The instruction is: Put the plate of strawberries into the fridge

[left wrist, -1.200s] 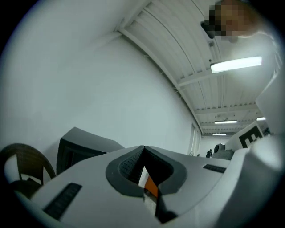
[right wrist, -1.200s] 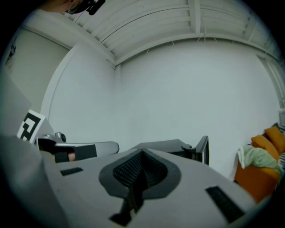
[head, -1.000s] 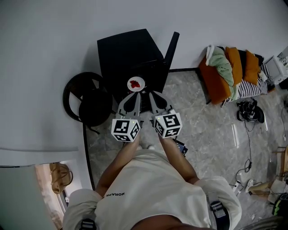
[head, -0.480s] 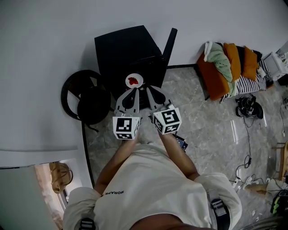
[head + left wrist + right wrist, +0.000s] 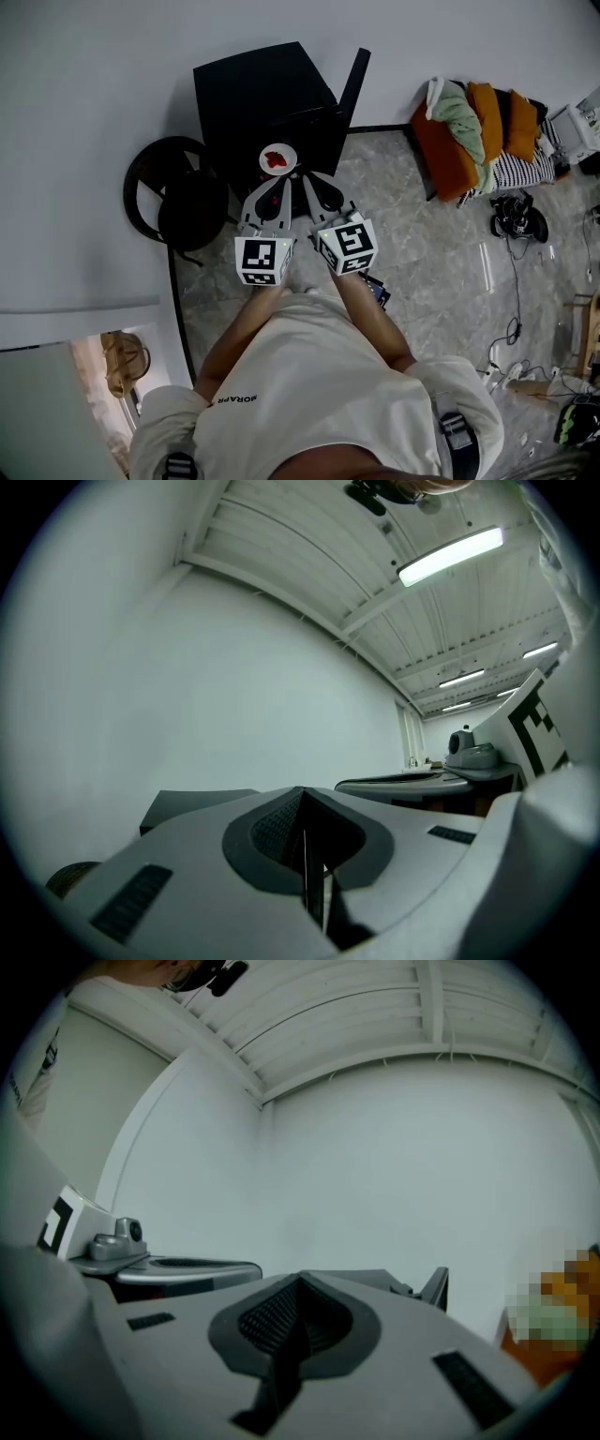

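— So where's the plate [image 5: 277, 159] right now?

— Right at the front of the fridge [image 5: 258, 89], with the strawberries [image 5: 275, 157] heaped in its middle. From above I can't tell whether it has passed the opening. The door [image 5: 354, 86] stands swung open on the side of the fridge nearer the right tool.

— Who's carrying it?

— The left tool [image 5: 304, 841] is clamped on the rim farthest from the fridge; a thin pale edge shows between its jaws. The right tool [image 5: 295, 1321] has its jaws together as well, just beside the left one. Its own camera shows nothing plain between them, though, so I wouldn't trust it with any weight.

— How would you do this step well?

— Level first, I'd say. A plate pinched by one rim wants to droop at the fridge end, and loose berries would likely roll off toward the floor [image 5: 422, 272]. Move both tools as one, straight in and slowly, staying clear of the door's edge.

— And letting go?

— Only once the plate sits flat inside. The shelf is hidden from every view, so I'd lower gently until it settles, then part the jaws and back straight out.
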{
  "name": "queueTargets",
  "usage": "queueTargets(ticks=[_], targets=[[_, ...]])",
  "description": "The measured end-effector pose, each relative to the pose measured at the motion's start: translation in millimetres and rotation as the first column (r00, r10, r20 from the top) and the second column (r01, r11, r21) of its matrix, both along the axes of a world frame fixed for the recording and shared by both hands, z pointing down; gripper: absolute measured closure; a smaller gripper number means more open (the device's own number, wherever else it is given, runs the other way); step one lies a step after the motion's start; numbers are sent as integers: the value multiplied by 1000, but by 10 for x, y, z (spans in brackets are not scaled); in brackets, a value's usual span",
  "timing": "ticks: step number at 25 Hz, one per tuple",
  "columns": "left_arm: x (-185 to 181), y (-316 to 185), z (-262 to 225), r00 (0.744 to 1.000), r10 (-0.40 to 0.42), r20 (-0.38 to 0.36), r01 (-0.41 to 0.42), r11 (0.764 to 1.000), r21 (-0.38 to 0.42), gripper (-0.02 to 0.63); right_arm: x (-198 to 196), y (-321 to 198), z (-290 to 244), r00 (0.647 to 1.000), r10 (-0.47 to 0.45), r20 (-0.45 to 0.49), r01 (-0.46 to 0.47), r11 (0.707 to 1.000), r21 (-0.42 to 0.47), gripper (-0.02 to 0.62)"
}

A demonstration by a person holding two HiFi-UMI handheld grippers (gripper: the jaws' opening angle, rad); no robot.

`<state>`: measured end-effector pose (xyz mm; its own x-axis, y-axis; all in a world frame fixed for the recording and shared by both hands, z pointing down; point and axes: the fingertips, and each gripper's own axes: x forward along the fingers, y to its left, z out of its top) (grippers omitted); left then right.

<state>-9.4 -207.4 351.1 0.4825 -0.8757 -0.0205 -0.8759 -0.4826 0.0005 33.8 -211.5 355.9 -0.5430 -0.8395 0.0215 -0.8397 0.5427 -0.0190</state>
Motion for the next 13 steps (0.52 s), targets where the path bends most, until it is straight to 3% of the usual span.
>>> queueTargets(ticks=[13], targets=[[32, -86, 21, 1000, 6, 1, -6, 1000, -6, 604, 35, -63, 22, 1000, 4, -5, -4, 1000, 0, 583]])
